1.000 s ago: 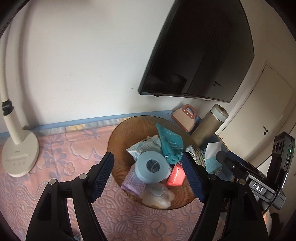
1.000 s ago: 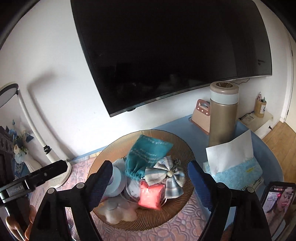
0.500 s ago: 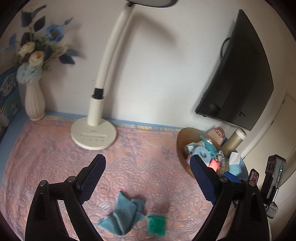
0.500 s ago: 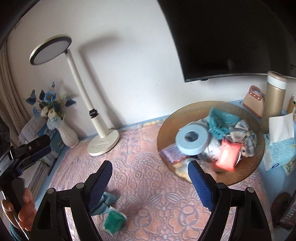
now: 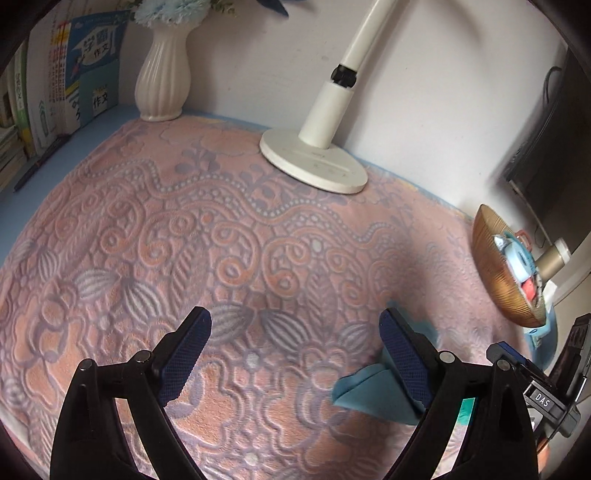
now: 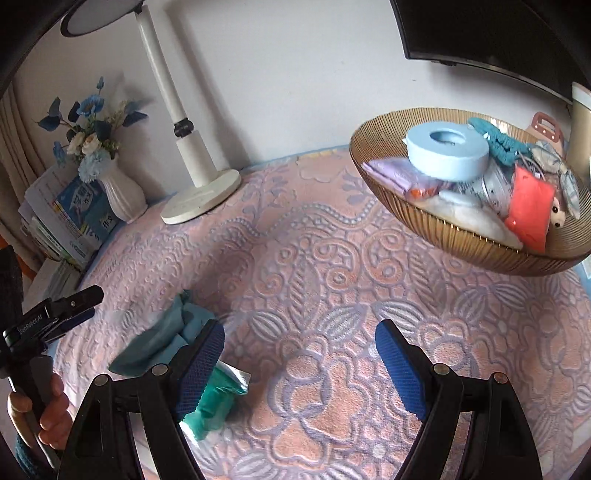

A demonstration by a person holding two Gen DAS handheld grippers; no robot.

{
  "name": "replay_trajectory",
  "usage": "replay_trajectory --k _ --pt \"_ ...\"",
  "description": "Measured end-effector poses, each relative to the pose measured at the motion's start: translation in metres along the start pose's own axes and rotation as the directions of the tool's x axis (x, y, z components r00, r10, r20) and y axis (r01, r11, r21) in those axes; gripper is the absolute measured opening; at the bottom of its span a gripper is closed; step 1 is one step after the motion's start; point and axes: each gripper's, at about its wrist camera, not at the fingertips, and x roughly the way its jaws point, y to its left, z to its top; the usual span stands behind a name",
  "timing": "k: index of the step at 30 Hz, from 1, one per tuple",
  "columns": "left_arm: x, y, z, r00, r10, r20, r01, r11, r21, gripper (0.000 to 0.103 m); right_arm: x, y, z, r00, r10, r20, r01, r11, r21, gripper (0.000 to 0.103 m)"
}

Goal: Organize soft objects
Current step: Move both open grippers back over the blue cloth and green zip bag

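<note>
Both tools point steeply down at a tabletop covered by a pink embossed cloth [image 6: 314, 266].

Left tool [image 5: 295, 354]: jaws stand wide, with only bare cloth between the pads. Its right finger [image 5: 404, 360] overlaps a blue rag [image 5: 369, 391] in the view; contact cannot be confirmed. In the right wrist view, a hand [image 6: 40, 410] grips this tool's handle at the lower left edge.

Right tool [image 6: 299, 365]: jaws stand wide, nothing between the pads. Its left finger [image 6: 199, 369] partly covers a green packet [image 6: 214, 398] with a silvery end; the packet lies on the cloth just beside the rag [image 6: 162, 339]. Both soft items lie apart from the basket, in the near left part of the right wrist view.

Basket [image 6: 472, 247]: a ribbed amber bowl at the far right side of the cloth. It holds a pale blue roll [image 6: 447, 151], a purple pack [image 6: 391, 173], a teal pouch [image 6: 495, 140], a red pouch [image 6: 528, 210], a white soft item and a checked bow. In the left wrist view the basket [image 5: 498, 273] appears at the right edge.

Background: a white lamp [image 6: 199, 192] stands on its round base at the far edge of the cloth, a white vase [image 6: 122, 192] with blue and white flowers to its left, and books [image 5: 88, 74] beside the vase. A dark screen [image 6: 498, 33] hangs on the wall above the basket.
</note>
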Motion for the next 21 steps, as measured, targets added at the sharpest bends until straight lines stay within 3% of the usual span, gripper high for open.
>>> replay_trajectory --k 2,3,6,10,21 --pt "0.013 0.009 -0.012 0.999 0.038 -0.014 -0.038 0.999 -0.008 0.092 0.012 -0.013 -0.003 0.998 0.017 -0.062 -0.013 0.998 0.06 0.083" --pt "0.016 0.013 -0.015 0.999 0.04 -0.028 -0.041 0.999 -0.019 0.097 0.008 -0.016 -0.002 0.999 0.034 -0.031 -0.032 0.997 0.068 0.083" --pt "0.002 0.016 -0.015 0.999 0.021 0.048 -0.019 0.999 -0.037 0.1 0.003 -0.025 -0.002 0.996 0.088 0.004 -0.088 0.991 0.105 0.09" --pt "0.007 0.025 -0.013 1.0 -0.012 0.016 0.013 0.997 -0.082 0.1 0.007 -0.033 -0.001 0.994 0.111 -0.015 -0.108 0.983 0.145 0.09" --pt "0.004 0.031 -0.015 0.998 -0.045 0.037 0.05 0.991 -0.127 0.1 0.003 -0.033 -0.001 0.996 0.094 -0.004 -0.093 0.984 0.153 0.09"
